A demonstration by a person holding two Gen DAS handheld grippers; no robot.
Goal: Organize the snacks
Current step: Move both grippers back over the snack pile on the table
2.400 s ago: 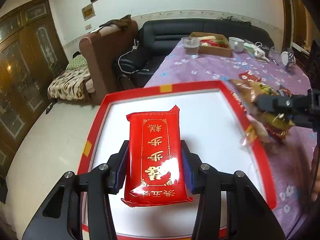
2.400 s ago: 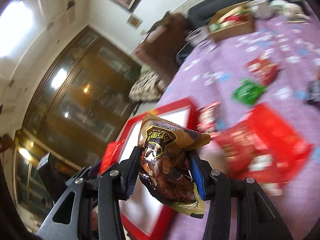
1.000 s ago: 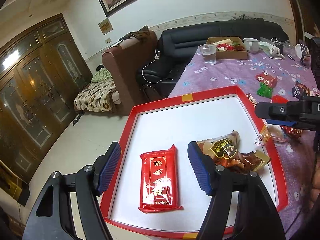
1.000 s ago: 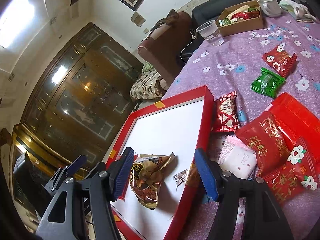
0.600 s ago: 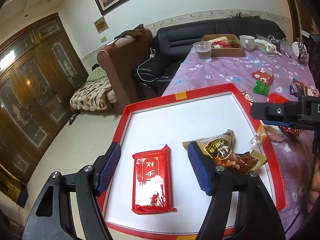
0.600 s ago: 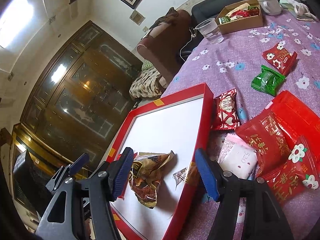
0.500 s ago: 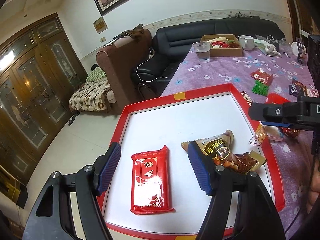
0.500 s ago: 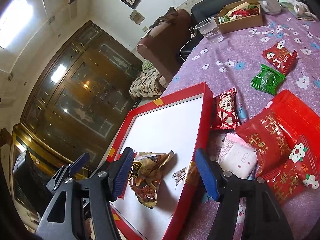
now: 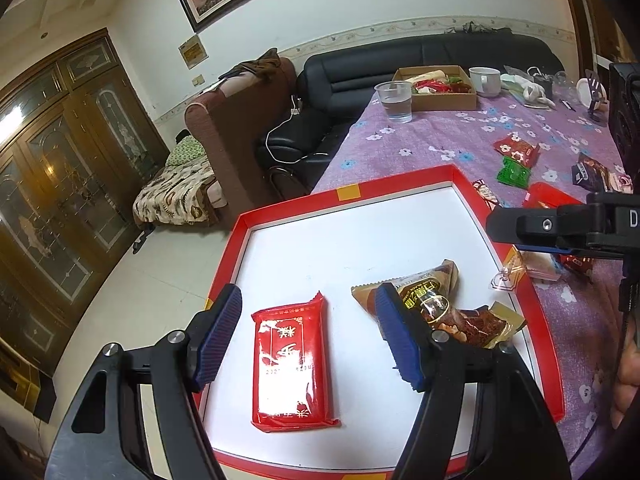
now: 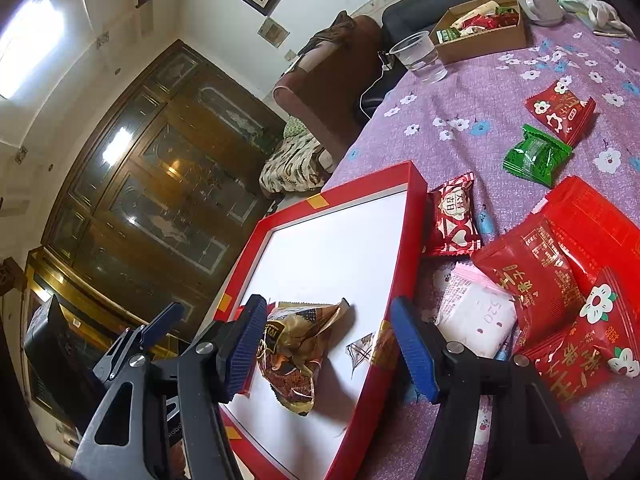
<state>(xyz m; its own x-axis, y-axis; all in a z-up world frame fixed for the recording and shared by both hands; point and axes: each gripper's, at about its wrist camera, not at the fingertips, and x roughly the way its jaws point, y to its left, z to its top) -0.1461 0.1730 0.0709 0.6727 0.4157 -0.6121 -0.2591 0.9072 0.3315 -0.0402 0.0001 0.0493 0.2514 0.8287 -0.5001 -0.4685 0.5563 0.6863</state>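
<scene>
A red-rimmed white tray [image 9: 348,194] lies on the purple flowered tablecloth. In it lie a flat red packet with gold characters [image 9: 291,364] and a crumpled brown-gold packet [image 9: 444,308]. My left gripper [image 9: 308,330] is open and empty, hovering just above the red packet. My right gripper [image 10: 330,346] is open and empty above the brown-gold packet [image 10: 298,354] and the tray's right rim [image 10: 400,280]. The right gripper also shows at the right edge of the left wrist view [image 9: 560,226].
Loose snacks lie right of the tray: a small red heart packet [image 10: 452,220], a green packet [image 10: 534,156], a white-pink packet [image 10: 476,312] and several red packets [image 10: 540,272]. A plastic cup [image 9: 396,102], a cardboard box [image 9: 438,88] and a mug [image 9: 484,79] stand at the far end.
Both packets were held over the tray 2.4 s ago and now lie released in it. Over the last second both open grippers have drifted slightly; the packets have not moved.
</scene>
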